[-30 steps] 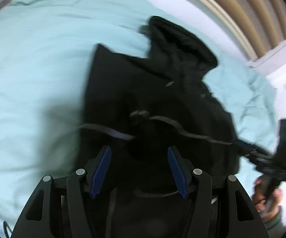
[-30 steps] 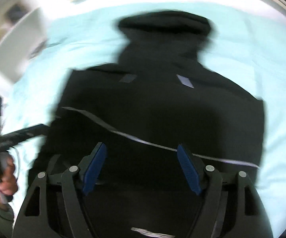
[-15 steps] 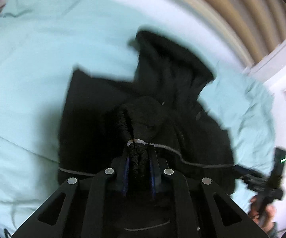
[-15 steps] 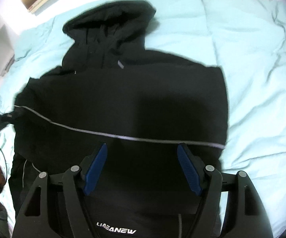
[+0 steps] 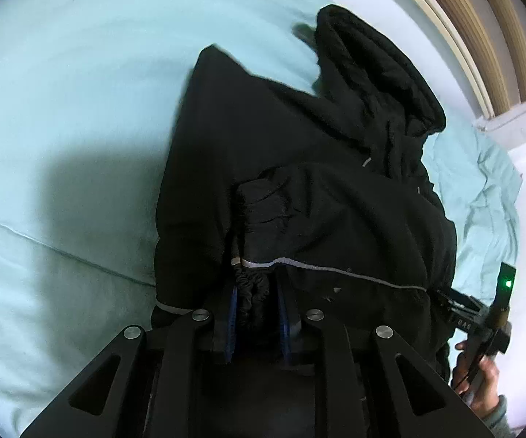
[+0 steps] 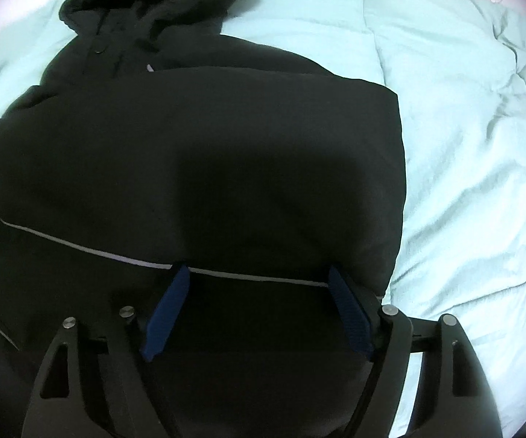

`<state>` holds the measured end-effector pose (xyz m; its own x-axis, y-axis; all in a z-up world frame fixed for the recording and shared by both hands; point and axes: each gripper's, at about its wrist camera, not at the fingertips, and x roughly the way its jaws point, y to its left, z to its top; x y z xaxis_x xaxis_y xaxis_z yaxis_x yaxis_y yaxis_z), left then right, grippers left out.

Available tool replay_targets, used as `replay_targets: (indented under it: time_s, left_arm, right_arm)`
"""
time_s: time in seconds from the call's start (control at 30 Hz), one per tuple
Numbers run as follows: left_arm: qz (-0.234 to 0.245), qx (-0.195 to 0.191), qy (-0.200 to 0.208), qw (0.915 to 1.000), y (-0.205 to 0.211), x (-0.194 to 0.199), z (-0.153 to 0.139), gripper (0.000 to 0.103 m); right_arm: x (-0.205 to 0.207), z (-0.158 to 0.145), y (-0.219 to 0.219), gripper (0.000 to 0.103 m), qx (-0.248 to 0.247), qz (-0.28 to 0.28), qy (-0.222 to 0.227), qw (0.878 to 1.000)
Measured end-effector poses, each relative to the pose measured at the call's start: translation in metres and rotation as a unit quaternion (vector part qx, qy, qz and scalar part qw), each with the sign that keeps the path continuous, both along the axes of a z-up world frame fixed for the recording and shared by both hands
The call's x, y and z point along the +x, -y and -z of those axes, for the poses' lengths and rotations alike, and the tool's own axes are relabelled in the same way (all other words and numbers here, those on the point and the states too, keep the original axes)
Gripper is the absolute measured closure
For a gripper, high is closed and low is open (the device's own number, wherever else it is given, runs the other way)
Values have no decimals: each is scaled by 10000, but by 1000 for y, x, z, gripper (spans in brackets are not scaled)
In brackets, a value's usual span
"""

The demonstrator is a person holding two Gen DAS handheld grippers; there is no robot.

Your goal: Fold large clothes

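A black hooded jacket (image 5: 336,200) lies on a pale teal bed cover (image 5: 80,109), hood (image 5: 372,73) toward the far side. A grey reflective stripe (image 5: 336,268) runs across a folded-over layer. My left gripper (image 5: 257,303) pinches a bunched ribbed cuff of the jacket between its blue pads; its jaws are opening, and the fabric is still between them. In the right wrist view the jacket (image 6: 226,127) fills the frame. My right gripper (image 6: 259,277) hangs just above the stripe (image 6: 80,248), jaws wide and still widening, pads touching nothing.
The teal bed cover (image 6: 463,146) spreads wrinkled to the right of the jacket. Wooden slats (image 5: 500,36) and a white ledge (image 5: 518,124) stand beyond the bed. A person's hand (image 5: 482,376) holds the other gripper at the jacket's right edge.
My left gripper has gone from open to shut on the bunched cuff and has sunk toward the bed. The right gripper has dropped closer to the jacket, tilting further downward.
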<state>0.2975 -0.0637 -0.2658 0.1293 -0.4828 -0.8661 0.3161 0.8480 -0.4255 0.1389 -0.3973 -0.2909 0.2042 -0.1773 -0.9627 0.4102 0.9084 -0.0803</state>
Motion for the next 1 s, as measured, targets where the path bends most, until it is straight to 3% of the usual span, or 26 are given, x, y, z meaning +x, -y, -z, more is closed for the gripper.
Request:
replay_targets:
  time_s: [0.1,0.13,0.17,0.23,0.27,0.3,0.37,0.43,0.5,0.63,0.83,1.0]
  left_arm:
    - [44,269,455,9986,1,-11,-31,74]
    - [-11,558,834,9950,2,-20,-48,70]
    - [-43,798,1098,9907,7,-26,-62,60]
    - [-79,752,1497,9858,3,-40,-84,44]
    - [-89,629,1570,9856,2,-45,-90,41]
    - [-29,362,1592,9866,7,-54,-97,41]
    - [245,226,1459,9887,23,-62,-91,41]
    - [459,494,1421,9876,43,-66,-74,41]
    - [676,809,1172,9875,68,-64,-39,41]
    - [657,1111,825,9882,72,-58,6,41]
    - [768,1423,906,9827,79,-61,-12,41]
    - [694,1141,1190,9839,53,-91,-63,41]
  right_arm:
    - [-3,-9,0,24,49,-11,-28,10000]
    - [-7,-17,-1,24,52,-19,9,10000]
    - [-10,-25,-3,24,70,-39,60,10000]
    - [-22,-49,-10,24,233,-175,361,9989]
    - [-28,-60,-16,24,275,-275,512,9979]
    - [-33,-67,-21,24,274,-366,602,9971]
    - [-39,-72,-32,24,242,-488,627,9965]
    - [-39,-65,-41,24,319,-590,527,9963]
    - [-38,-45,-51,24,249,-602,231,9976]
    - [-37,-14,-58,23,125,-606,-5,9981]
    - [-35,-16,-57,20,282,-505,-72,9983]
    - [-64,-62,-57,22,596,-466,331,9966]
